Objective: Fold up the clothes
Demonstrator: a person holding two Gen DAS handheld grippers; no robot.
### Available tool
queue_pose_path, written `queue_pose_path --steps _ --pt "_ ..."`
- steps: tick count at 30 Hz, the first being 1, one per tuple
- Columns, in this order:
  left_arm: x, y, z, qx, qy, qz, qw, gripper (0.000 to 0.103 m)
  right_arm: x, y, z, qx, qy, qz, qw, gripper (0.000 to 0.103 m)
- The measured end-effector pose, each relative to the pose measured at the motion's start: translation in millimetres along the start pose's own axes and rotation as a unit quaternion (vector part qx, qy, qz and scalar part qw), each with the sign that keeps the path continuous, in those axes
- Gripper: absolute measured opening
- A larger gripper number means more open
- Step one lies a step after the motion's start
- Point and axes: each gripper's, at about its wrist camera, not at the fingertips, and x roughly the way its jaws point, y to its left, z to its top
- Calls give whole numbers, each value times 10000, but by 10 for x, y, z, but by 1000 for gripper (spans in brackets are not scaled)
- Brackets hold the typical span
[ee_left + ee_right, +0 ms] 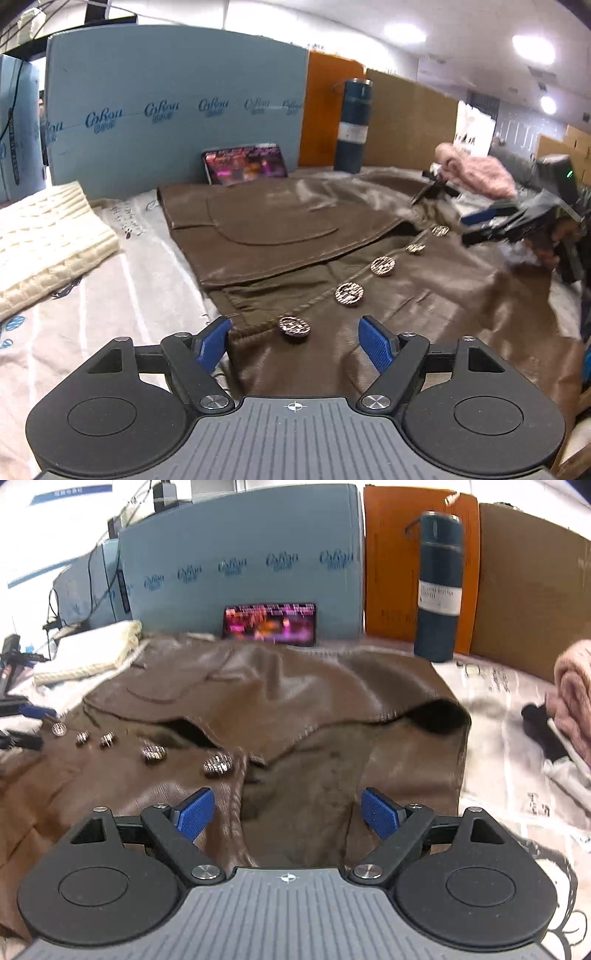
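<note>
A brown leather-look skirt (295, 236) with a row of metal buttons (349, 293) lies spread on the printed sheet; it also shows in the right wrist view (295, 694). My left gripper (295, 341) is open and empty, just above the skirt's near edge by the lowest button. My right gripper (288, 812) is open and empty over the skirt's waistband edge, right of its buttons (218, 764). The right gripper also shows in the left wrist view (491, 225), at the skirt's far right side.
A cream knit garment (48, 240) lies left; a pink fluffy garment (480, 170) lies right. A phone (269, 624) leans on a blue foam board (240, 561). A dark teal flask (439, 583) stands before orange and cardboard panels. A black-and-white item (554, 742) lies by the pink garment.
</note>
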Motion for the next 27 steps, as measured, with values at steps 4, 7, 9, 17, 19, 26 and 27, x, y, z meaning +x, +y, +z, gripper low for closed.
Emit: queue_pose_path --steps 4,7,9,17,19,26,27 --pt "-25 -51 -42 -72 -3 -6 10000 75 -39 7 -27 18 -168 145 9998 86" --pt "4 -55 -28 -125 33 152 9998 41 -99 87 39 -135 -446 372 9982 86" --pt "-18 -50 -32 -80 -1 240 9997 24 -45 123 99 -167 -357 690 9968 86" --pt "-185 -219 -56 215 -396 589 9972 3 267 171 166 -23 257 1018 9945 38" --pt "-203 -264 -44 242 -512 613 9965 3 178 186 146 -107 247 896 9956 21" --pt "-254 -382 173 413 -1169 524 9909 3 -223 185 66 -213 -289 882 9955 5" --pt "-254 -382 215 451 -1231 516 9900 3 -277 183 78 -218 -411 841 9954 5"
